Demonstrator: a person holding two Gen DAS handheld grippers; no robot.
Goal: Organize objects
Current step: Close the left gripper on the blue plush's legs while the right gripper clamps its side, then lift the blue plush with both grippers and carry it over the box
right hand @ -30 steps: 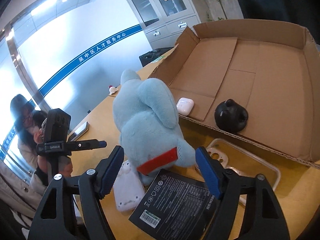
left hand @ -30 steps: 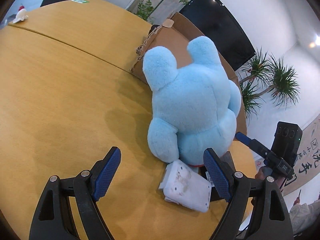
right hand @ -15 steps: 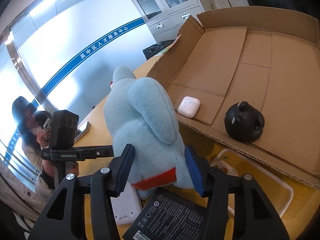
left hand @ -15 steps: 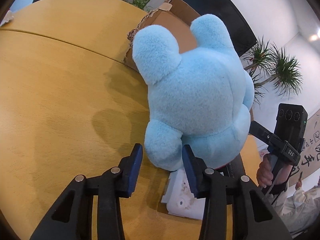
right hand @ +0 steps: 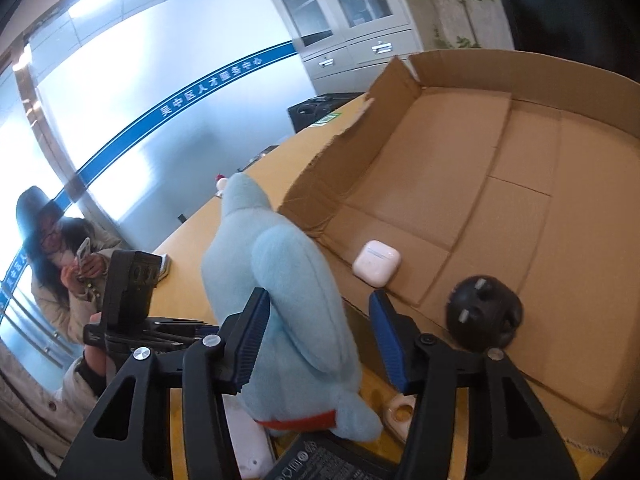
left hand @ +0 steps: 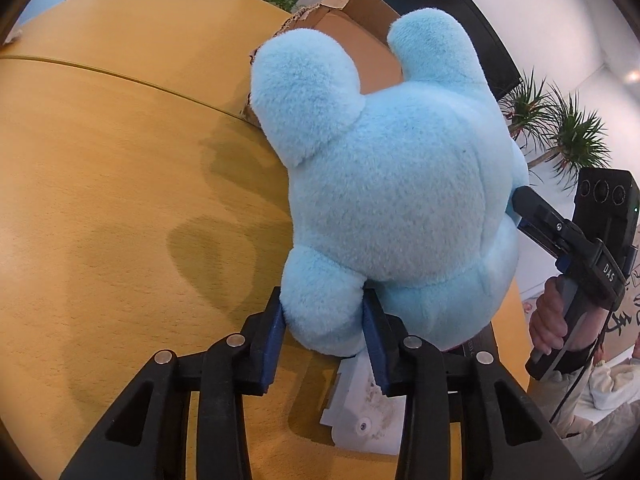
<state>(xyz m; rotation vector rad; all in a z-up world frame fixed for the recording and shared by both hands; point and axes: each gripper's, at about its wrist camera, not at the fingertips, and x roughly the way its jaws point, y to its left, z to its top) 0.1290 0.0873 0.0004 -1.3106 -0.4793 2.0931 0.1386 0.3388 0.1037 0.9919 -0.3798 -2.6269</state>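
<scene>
A light blue plush toy [left hand: 392, 184] with a red collar stands on the wooden table [left hand: 100, 200] beside an open cardboard box [right hand: 500, 200]. My left gripper [left hand: 324, 328] is shut on the plush's lower limb. My right gripper [right hand: 320, 340] is around the plush's side [right hand: 296, 312]; its left pad touches the fur and a gap shows at its right pad. The right gripper also shows in the left wrist view [left hand: 532, 212] against the plush. In the box lie a white earbud case [right hand: 376, 266] and a black round object [right hand: 484, 316].
Under the plush lie a white flat device [left hand: 364, 416], a black booklet [right hand: 320, 460] and a clear phone case [right hand: 400, 412]. A seated person with a phone [right hand: 60, 248] is at the table's far side. Potted plants [left hand: 560, 136] stand behind.
Both grippers moved in toward the plush and narrowed. The left one has shut on its lower limb. The right one has closed in around its side.
</scene>
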